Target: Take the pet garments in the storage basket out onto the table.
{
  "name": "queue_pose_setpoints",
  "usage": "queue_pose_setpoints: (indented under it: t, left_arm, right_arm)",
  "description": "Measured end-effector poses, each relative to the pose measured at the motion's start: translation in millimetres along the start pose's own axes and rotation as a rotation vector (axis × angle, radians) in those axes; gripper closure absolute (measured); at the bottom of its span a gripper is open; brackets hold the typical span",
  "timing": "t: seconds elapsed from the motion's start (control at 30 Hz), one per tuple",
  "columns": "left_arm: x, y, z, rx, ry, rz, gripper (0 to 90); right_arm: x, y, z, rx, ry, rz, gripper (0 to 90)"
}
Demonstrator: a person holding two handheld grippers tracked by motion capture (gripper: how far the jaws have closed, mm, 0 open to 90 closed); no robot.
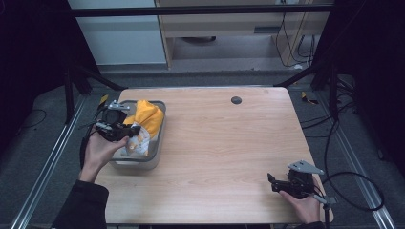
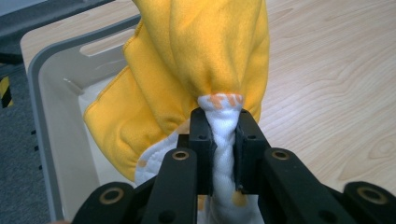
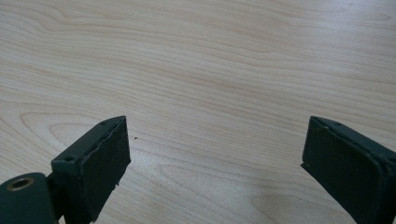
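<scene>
A yellow and white cloth (image 1: 144,123) hangs bunched over a grey plastic bin (image 1: 159,143) at the table's left side. My left gripper (image 1: 129,130) is shut on a white fold of that cloth (image 2: 219,56), its jaws pinching it just above the bin (image 2: 39,70). The cloth's lower part drops inside the bin. Near the table's front right corner my right gripper (image 1: 271,182) rests low over bare wood, open, with nothing between its wide-apart jaws (image 3: 215,154).
A small dark round hole (image 1: 236,100) sits near the far edge of the wooden table (image 1: 224,143). Cables trail off the right side. Dark floor and metal rails surround the table.
</scene>
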State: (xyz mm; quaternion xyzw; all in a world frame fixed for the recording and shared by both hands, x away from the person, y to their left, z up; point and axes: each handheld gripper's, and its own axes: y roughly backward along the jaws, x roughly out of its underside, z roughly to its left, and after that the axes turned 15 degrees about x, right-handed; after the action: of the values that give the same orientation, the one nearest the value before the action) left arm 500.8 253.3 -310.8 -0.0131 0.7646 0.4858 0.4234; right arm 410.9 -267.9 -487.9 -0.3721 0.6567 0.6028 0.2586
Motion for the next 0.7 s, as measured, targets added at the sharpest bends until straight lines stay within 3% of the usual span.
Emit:
queue_pose_setpoints:
  t: [0.7]
  left_arm:
    - [-10.2, -8.1, -39.2, 0.071, -0.11, 0.035, 80.1]
  right_arm:
    - [-0.3, 0.9, -0.6, 0.001, 0.002, -0.007, 7.6]
